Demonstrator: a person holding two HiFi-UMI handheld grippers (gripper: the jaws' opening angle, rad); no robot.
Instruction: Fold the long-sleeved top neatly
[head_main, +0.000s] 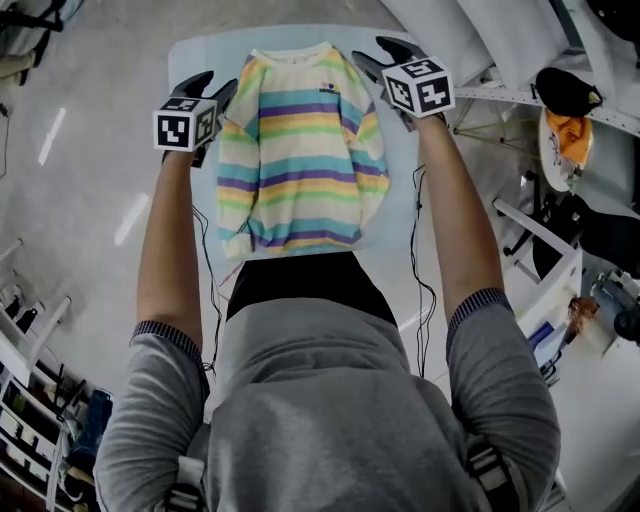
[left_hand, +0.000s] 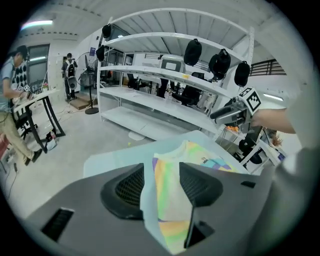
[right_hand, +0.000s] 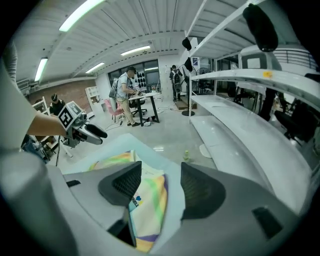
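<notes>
— Left gripper is held open and empty beside one shoulder of the striped top, which is laid flat on the worktop.
— Right gripper is likewise parted and empty. Soft, light, limp cloth is expected; shoulder edges are best pinched.

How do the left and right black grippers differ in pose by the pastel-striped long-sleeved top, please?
The left gripper is by the striped top's left-hand shoulder, the right gripper by its right-hand shoulder, farther up the picture. The right gripper's marker cube looks bigger. Both are open, holding nothing.
</notes>
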